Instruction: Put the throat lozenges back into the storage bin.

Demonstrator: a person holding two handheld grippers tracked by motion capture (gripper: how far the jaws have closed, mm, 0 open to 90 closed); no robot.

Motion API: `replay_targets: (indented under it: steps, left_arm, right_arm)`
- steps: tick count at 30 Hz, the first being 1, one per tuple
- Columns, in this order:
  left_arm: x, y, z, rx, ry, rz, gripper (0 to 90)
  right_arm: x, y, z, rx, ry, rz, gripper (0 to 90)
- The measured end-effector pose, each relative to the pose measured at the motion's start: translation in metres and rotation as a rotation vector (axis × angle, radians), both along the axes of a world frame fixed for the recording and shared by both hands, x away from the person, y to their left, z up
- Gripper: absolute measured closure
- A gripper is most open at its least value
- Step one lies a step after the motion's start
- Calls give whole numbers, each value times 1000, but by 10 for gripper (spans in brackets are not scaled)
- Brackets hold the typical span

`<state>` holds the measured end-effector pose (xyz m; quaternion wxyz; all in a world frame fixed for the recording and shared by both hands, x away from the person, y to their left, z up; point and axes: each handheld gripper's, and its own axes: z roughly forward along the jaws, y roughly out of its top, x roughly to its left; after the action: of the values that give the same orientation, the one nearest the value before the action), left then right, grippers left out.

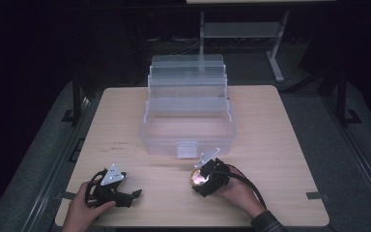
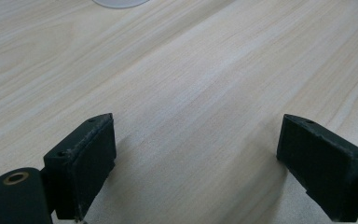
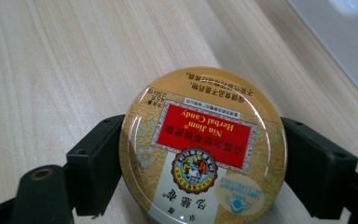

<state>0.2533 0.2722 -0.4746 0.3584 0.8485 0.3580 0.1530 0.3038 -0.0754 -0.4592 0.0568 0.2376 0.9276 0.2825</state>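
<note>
Pale wood grain covers the surface [image 1: 270,145], which stands in a dark room. At the lower left of the high view a hand holds the left gripper [image 1: 134,194] low over the wood; in the left gripper view its jaws stand wide apart, with only bare wood between them. At the lower middle of the high view, a little right, the other hand holds the right gripper [image 1: 196,178]. Its jaws are clamped on a round candy tin [image 3: 204,148], one jaw on each side of it. In the right gripper view the tin has a golden lid with a red label, and the print stands upside down. Whether the tin rests on the wood or is lifted, I cannot tell. Just beyond the right gripper, in the middle of the high view, a clear plastic box [image 1: 188,130] stands open, its trays stepped back toward the far edge. Behind the surface a metal stand [image 1: 241,31] shows in the upper middle.
</note>
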Motion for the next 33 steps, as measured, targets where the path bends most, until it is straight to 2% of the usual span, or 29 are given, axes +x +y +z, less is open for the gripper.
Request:
replay_targets:
  steps: [22,33]
  left_arm:
    - [0,0,0,0,0,0,108]
    - [0,0,0,0,0,0,108]
  right_arm:
    - [-6,-10,12,9,-7,6,194]
    - [-8,-24,17,22,-10,-27,194]
